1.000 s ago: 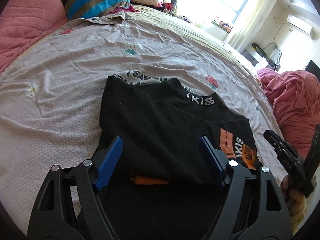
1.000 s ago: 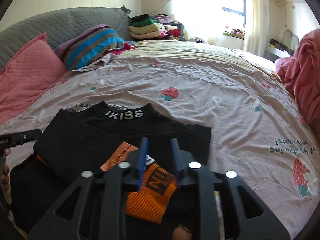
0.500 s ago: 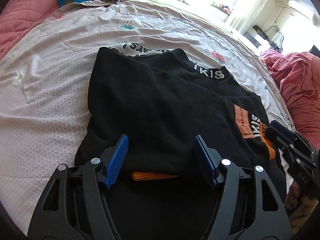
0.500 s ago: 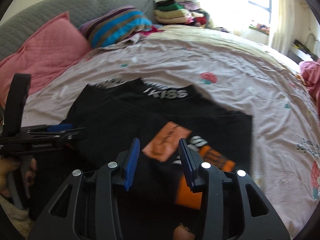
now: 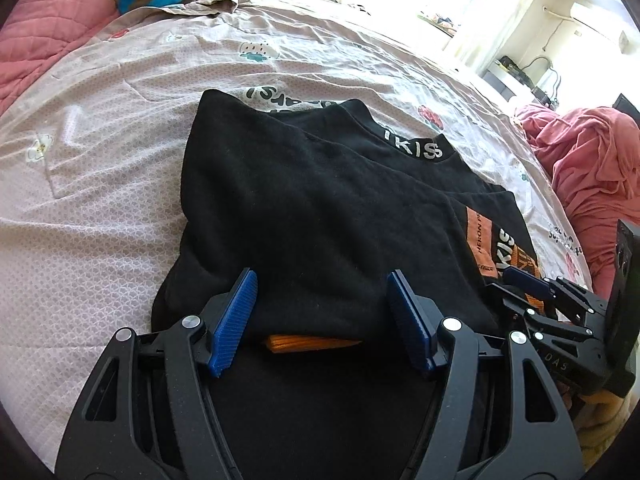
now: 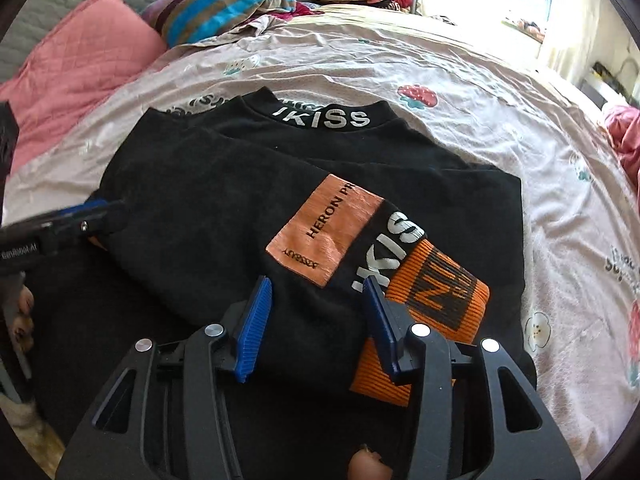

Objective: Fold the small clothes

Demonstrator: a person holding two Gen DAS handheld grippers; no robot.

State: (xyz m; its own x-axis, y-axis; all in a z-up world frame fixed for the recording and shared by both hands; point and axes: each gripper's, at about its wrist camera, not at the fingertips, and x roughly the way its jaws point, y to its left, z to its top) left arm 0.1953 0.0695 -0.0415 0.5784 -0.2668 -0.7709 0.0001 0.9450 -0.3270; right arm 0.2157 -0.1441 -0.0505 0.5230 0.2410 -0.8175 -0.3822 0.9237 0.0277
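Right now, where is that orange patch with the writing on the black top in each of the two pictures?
Left wrist view: the orange patch lies at the right, on the black top, just beyond the right gripper.
Right wrist view: the orange patch is near the middle, just beyond the right gripper.
Shared landmark: the white lettering on the collar.

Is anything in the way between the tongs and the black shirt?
Nothing visible. Both the left tongs and the right tongs hang open right over the black shirt, with no other thing between them and the cloth.
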